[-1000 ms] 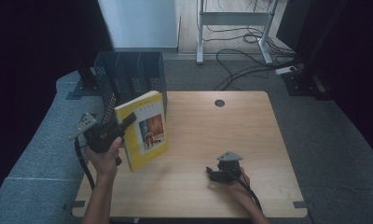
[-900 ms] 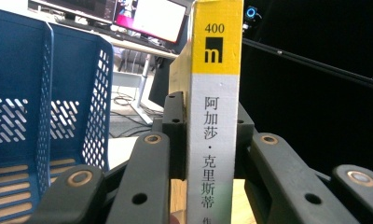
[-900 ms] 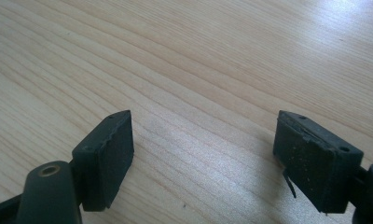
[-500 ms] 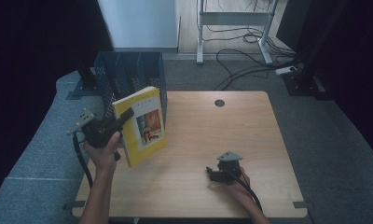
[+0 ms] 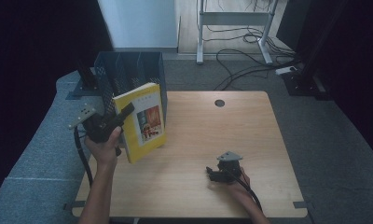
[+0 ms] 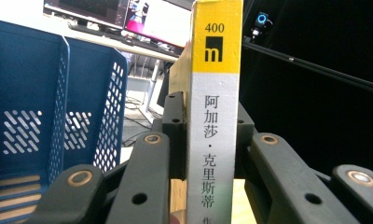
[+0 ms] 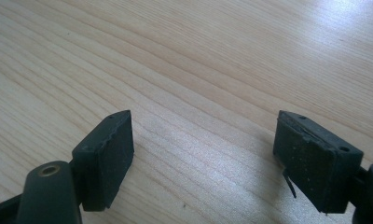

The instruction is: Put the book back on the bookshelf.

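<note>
**Yellow book clamped in my left tongs beside the file rack**

My left gripper (image 5: 121, 115) was clamped on the yellow book (image 5: 145, 122), its jaws pressing both covers with the spine between them. In my left gripper view the spine (image 6: 211, 121) stood upright between the jaws, yellow at the top and pale grey below, with dark printed characters running down it. I held the book clear of the wooden table (image 5: 268, 140), tilted, its front cover facing the camera above. It hung just in front of the blue file rack (image 5: 128, 74), which stood at the table's far left corner; the book's top edge overlapped the rack's front wall in the high view, and I could not tell whether the two touched. In my left gripper view the rack's (image 6: 31, 112) perforated dividers stood just left of the spine.

My right gripper (image 5: 217, 175) rested low on the table, well apart from the rack and toward the near edge. Its jaws stood apart with bare wood grain (image 7: 198, 93) between them.
</note>
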### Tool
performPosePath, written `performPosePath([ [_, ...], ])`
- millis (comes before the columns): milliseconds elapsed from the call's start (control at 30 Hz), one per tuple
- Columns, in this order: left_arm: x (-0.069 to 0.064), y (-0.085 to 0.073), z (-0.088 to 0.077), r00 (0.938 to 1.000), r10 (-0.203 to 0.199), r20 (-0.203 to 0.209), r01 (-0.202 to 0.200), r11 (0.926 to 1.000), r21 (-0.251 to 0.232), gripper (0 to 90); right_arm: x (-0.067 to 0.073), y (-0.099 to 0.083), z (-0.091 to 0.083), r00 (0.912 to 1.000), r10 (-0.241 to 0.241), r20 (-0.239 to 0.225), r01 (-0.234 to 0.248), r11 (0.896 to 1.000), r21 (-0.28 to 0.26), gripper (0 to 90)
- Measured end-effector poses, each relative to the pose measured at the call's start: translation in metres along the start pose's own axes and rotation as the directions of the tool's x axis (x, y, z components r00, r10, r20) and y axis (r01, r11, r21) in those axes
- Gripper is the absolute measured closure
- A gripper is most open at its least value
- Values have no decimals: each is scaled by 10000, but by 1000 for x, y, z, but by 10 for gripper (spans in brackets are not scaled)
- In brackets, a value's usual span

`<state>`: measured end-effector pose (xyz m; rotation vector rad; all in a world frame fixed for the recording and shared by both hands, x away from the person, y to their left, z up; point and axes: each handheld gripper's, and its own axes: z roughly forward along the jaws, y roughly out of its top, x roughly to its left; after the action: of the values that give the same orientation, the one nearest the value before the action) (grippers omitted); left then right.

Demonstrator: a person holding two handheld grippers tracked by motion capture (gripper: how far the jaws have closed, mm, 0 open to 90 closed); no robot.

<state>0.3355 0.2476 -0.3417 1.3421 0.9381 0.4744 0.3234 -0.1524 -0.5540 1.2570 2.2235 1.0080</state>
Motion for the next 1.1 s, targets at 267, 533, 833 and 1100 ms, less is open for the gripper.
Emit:
performPosePath([
  [267, 5, 3, 5, 9998, -36, -178, 36, 10000, -11, 753, 0, 0, 0, 10000, -3, 13, 3, 10000, -17, 197],
  [533, 10, 9, 4, 9996, -119, -271, 115, 9998, -152, 752, 0, 0, 0, 10000, -8, 3, 8, 10000, -5, 196],
  [833, 12, 13, 4, 9992, -74, -389, 68, 9999, -158, 753, 0, 0, 0, 10000, -5, 14, 5, 10000, -23, 197],
  [1100, 16, 15, 5, 9986, -82, -519, 73, 9998, -169, 753, 0, 0, 0, 10000, 0, 16, 0, 10000, -22, 196],
])
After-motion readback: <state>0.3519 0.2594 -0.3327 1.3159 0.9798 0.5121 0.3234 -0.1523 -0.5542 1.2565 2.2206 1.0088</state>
